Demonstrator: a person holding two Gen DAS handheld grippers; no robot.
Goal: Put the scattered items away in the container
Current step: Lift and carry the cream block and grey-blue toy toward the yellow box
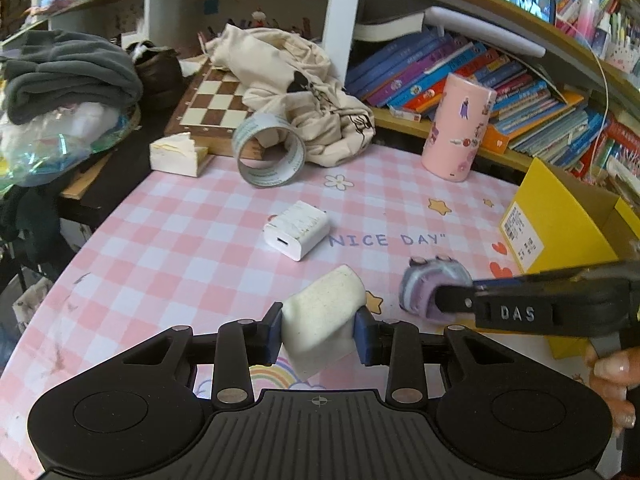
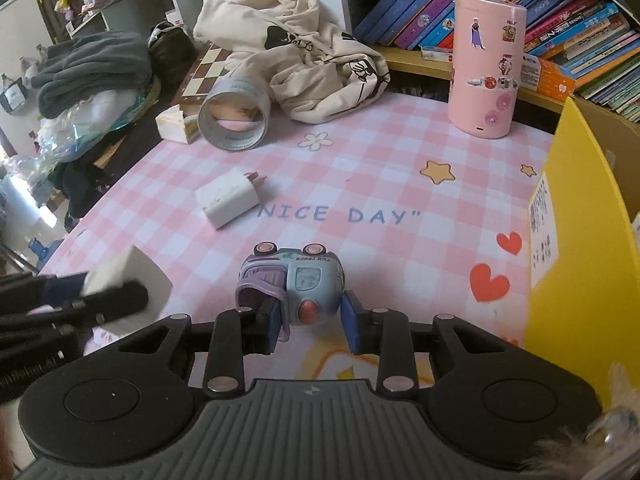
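Note:
My left gripper is shut on a white foam block, held just above the pink checked tablecloth. In the right wrist view that block shows at the left edge. My right gripper has its blue pads against both sides of a small blue and purple toy truck that rests on the cloth; it also appears from the side at the toy truck. A white charger lies loose mid-table. The yellow box stands at the right.
A tape roll, a cream cloth bag and a chessboard sit at the table's back. A pink stickered cylinder stands at the back right before shelves of books. Grey clothes pile up at the left.

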